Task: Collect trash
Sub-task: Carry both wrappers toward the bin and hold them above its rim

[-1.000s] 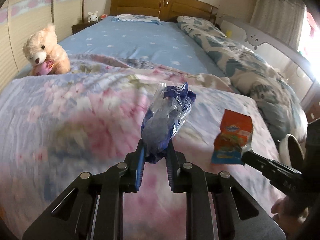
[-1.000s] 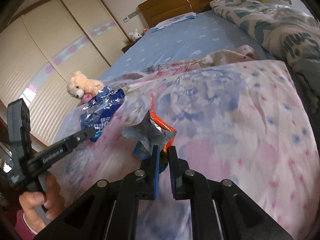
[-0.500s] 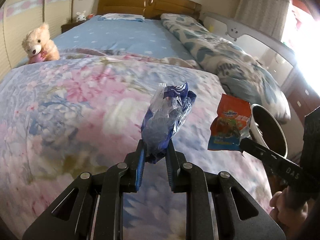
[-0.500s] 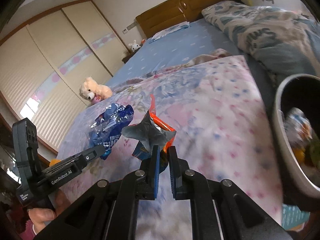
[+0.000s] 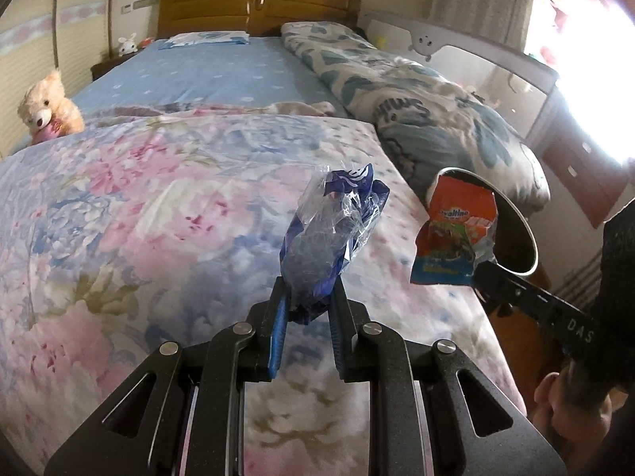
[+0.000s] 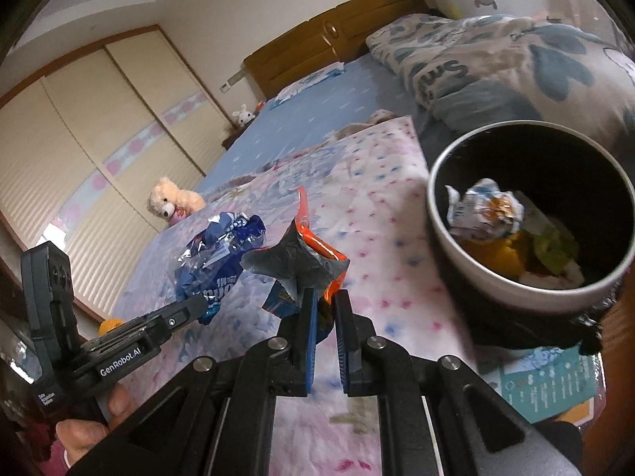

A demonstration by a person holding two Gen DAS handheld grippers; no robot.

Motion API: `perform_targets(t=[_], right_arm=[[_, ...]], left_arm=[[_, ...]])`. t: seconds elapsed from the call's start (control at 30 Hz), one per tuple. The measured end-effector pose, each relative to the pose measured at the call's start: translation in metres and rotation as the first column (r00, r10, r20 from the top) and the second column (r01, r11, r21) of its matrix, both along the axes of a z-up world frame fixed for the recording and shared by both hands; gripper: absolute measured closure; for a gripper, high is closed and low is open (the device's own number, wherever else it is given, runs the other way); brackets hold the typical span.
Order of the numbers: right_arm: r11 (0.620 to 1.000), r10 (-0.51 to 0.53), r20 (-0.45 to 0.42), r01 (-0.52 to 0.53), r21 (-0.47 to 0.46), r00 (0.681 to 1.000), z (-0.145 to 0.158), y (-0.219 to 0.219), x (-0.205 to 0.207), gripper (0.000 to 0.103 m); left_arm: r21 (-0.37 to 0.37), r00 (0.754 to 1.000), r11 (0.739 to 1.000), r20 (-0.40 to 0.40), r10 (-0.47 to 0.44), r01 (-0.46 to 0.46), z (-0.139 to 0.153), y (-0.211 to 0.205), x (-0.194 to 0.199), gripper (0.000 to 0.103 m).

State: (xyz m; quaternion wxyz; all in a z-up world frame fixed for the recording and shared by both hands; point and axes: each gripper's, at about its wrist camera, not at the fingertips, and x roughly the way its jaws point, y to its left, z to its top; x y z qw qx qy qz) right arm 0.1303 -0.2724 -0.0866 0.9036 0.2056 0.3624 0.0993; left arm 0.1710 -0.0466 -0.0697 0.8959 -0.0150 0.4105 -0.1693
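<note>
My left gripper point(image 5: 306, 297) is shut on a crumpled blue and clear plastic wrapper point(image 5: 331, 238), held above the floral bedspread; the wrapper also shows in the right wrist view point(image 6: 216, 258). My right gripper point(image 6: 323, 309) is shut on an orange snack packet point(image 6: 309, 265) with a silver inside; the packet also shows in the left wrist view point(image 5: 456, 234). A round grey trash bin point(image 6: 448, 238) with a dark inside stands at the bed's right side and holds several crumpled wrappers point(image 6: 486, 210). Both pieces of trash hang left of the bin.
A floral bedspread point(image 5: 158, 238) covers the bed. A teddy bear point(image 5: 47, 107) sits at its far left. A rolled blue-patterned duvet point(image 5: 416, 107) lies along the right. A teal leaflet point(image 6: 543, 380) lies below the bin. A wooden headboard point(image 5: 258, 8) stands at the back.
Both grippers have swung right with their trash. The bin has come into fuller view and nearer, and the teddy bear has slid toward the left edge.
</note>
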Motion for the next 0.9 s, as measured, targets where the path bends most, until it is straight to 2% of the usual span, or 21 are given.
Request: perform_targets(t=[0.4, 0.9], right_arm=[[0.998, -0.059, 0.048, 0.059, 0.004, 0.997, 0.012, -0.028, -0.026, 0.094], [0.993, -0.114, 0.056, 0.114, 0.007, 0.992, 0.014, -0.055, -0.05, 0.094]], left_arm=[[0.026, 0.998, 0.998, 0.019, -0.054, 0.053, 0.008, -0.028, -0.018, 0.085], [0.044, 0.992, 0.991, 0.03, -0.124, 0.123, 0.013, -0.063, -0.029, 0.085]])
